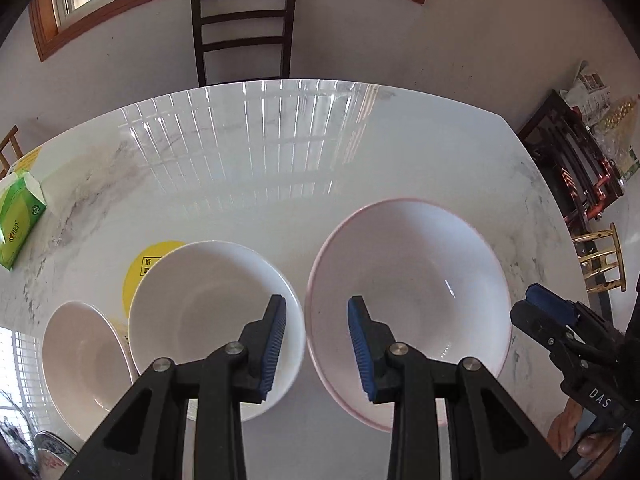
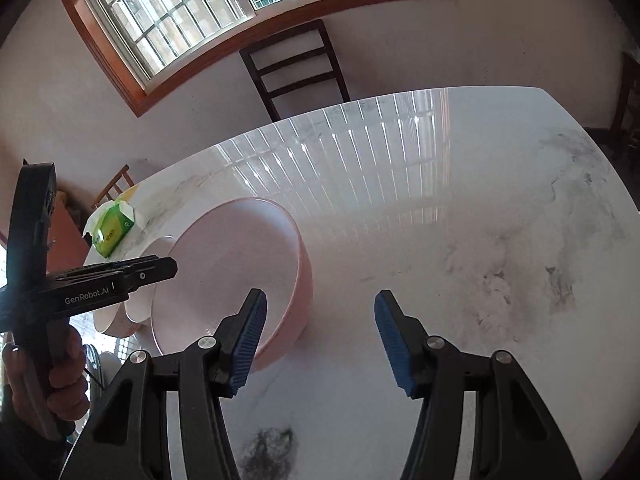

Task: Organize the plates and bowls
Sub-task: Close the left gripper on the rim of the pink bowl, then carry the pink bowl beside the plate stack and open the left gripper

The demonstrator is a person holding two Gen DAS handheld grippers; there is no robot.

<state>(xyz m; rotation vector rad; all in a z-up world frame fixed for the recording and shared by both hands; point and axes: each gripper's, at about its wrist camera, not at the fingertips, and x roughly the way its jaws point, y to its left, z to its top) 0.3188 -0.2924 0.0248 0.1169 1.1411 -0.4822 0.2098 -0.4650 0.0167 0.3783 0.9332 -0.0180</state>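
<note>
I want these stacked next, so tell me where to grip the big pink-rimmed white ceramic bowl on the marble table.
Grip the big pink-rimmed white ceramic bowl by its thin rim, probably the near edge, coming from above with one finger inside and one outside. It sits upright and is too wide to span; the left gripper hangs open beside it.

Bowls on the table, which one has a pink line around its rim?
The largest bowl, rightmost in the left wrist view. The middle bowl and the small bowl on the left have plain rims.
</note>
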